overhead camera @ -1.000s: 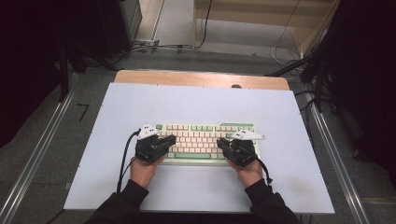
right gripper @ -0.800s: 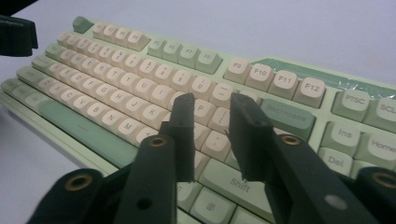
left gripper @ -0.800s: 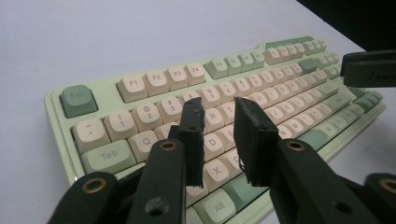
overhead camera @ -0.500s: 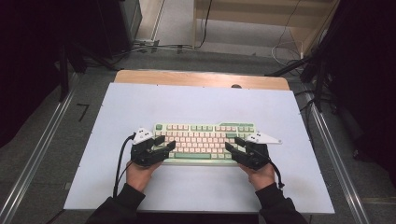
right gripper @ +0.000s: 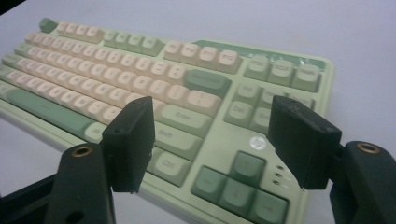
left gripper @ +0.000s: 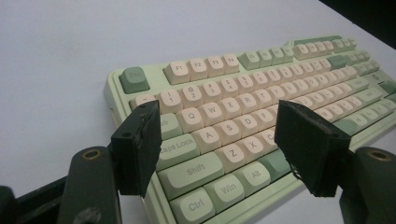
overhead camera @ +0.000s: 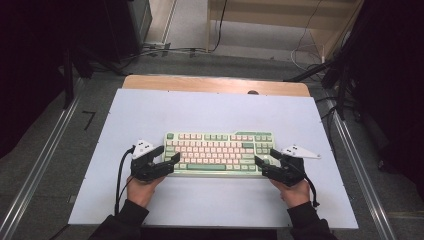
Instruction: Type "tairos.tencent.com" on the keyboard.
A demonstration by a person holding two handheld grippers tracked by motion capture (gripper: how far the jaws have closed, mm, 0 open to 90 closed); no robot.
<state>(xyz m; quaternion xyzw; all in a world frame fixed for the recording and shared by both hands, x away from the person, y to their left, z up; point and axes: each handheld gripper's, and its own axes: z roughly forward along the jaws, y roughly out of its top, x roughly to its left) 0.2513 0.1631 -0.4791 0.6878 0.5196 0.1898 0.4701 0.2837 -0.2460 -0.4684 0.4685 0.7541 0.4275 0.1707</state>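
A pale green keyboard (overhead camera: 220, 152) with pink and green keys lies flat in the middle of the white table (overhead camera: 215, 110). My left gripper (overhead camera: 168, 154) is at the keyboard's left end. Its jaws have just been opening and now stand wide, with nothing pressed between them. In the left gripper view the Shift and Ctrl corner of the keyboard (left gripper: 243, 88) lies below the left gripper (left gripper: 219, 140). My right gripper (overhead camera: 265, 156) is at the right end, and its jaws have also just been opening. In the right gripper view the arrow-key corner of the keyboard (right gripper: 140, 70) lies under the right gripper (right gripper: 215, 140).
A wooden strip (overhead camera: 215, 85) runs along the table's far edge. Metal rails (overhead camera: 45, 165) flank the table on both sides. Cables (overhead camera: 165, 50) lie on the floor beyond it. Bare white surface surrounds the keyboard.
Both grippers were shut at the keyboard's ends and have opened. The left hand has drawn back to the left, the right hand to the right. The keyboard has stayed in place.
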